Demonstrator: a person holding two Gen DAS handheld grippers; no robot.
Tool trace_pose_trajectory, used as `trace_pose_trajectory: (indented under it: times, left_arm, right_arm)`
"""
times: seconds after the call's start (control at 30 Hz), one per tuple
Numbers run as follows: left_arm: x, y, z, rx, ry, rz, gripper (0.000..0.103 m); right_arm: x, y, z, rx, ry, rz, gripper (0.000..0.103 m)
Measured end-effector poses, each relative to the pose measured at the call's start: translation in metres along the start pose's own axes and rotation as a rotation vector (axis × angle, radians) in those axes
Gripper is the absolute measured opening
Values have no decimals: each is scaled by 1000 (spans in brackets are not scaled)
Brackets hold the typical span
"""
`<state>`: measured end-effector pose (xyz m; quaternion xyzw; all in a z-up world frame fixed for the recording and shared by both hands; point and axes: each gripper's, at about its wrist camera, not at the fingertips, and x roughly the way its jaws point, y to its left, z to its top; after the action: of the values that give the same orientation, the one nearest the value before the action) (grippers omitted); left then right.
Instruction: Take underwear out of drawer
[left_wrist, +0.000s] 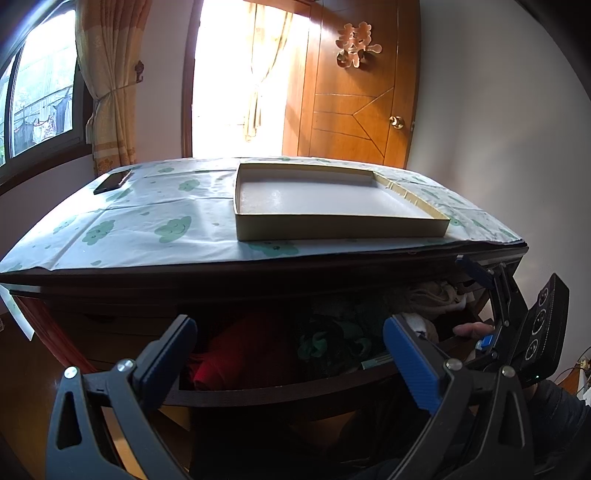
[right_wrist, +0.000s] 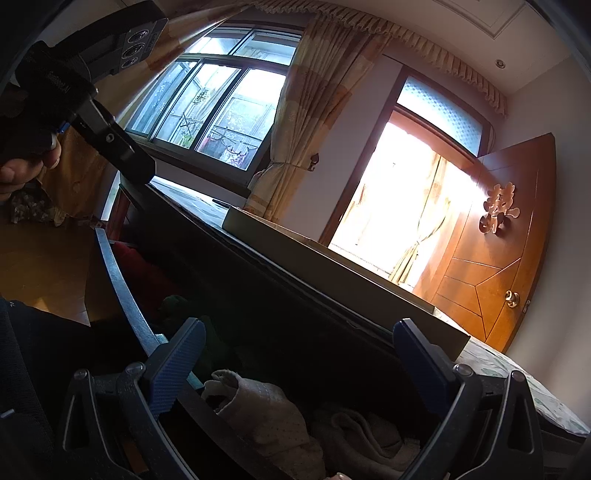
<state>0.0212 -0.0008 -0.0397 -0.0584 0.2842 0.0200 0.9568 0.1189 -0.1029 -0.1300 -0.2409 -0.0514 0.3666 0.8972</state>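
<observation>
Both grippers are spread wide with nothing between the fingers. Left gripper (left_wrist: 290, 345) hovers level in front of the open drawer (left_wrist: 280, 391), pointing at the red cloth (left_wrist: 236, 354) and dark green garments (left_wrist: 332, 343) inside. Right gripper (right_wrist: 297, 354) is tilted over the drawer's right end, just above the beige underwear (right_wrist: 273, 417). Above the drawer, a shallow cardboard tray (left_wrist: 332, 225) sits on the cloud-print cloth (left_wrist: 155, 214).

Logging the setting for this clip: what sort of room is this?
Most likely a bedroom at home: an open drawer full of clothes in a dark wooden dresser, tied-back curtains by the window, and a panelled wooden door.
</observation>
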Motion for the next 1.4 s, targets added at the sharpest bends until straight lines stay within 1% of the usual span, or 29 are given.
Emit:
trace_pose_trajectory:
  times: [0.23,0.47,0.67,1.4]
  left_arm:
    - [0,2,-1,-3,8,-1,103]
    - [-1,6,-3,-8,6,-2,103]
    - [-4,12,-3,-17,1,-1,103]
    - [-17,41,11,-61,-26,16,103]
  right_arm:
    - [-10,4,2,3,21,11,103]
    - [-15,3,3,39,51,21,103]
    - [-19,4,3,44,80,12,103]
    - [-36,2,6,106,167,9,103]
